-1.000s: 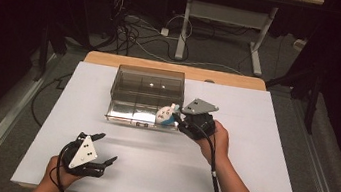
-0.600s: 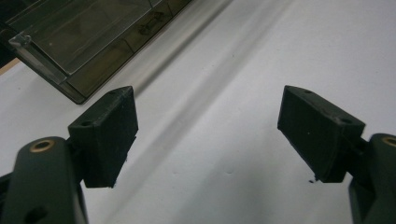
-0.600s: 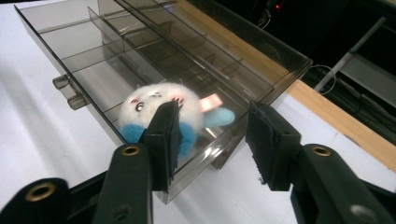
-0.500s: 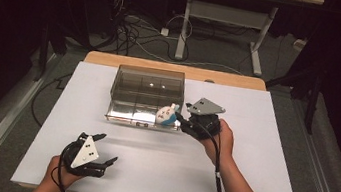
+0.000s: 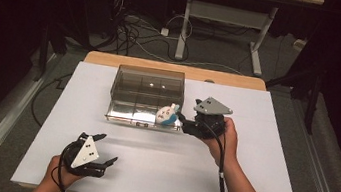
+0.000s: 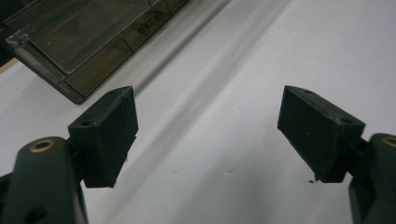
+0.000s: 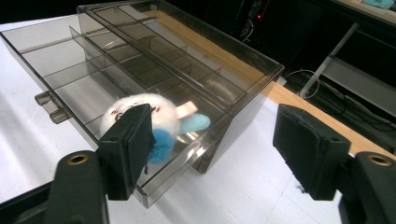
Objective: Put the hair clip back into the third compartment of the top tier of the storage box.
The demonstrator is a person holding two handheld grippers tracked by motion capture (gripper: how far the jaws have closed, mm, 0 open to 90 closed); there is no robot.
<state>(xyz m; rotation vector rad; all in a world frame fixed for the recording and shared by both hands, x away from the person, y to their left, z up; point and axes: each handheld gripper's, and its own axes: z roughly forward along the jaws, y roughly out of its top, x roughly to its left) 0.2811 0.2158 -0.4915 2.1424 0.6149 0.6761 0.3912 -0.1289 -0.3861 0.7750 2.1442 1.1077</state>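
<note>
One plush toy (image 7: 149, 122) in one drawer (image 7: 70, 70); right gripper (image 7: 219, 149) and left gripper (image 6: 205, 135) both spread

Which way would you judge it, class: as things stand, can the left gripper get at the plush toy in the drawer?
Probably yes. The left gripper is open, with bare white table between it and the plush toy, which lies uncovered in the pulled-out drawer. The right gripper beside the toy crowds that side.

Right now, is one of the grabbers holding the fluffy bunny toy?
No. The right gripper has just been opening, and the plush toy lies loose in the clear drawer. The left gripper is open and empty.
</note>
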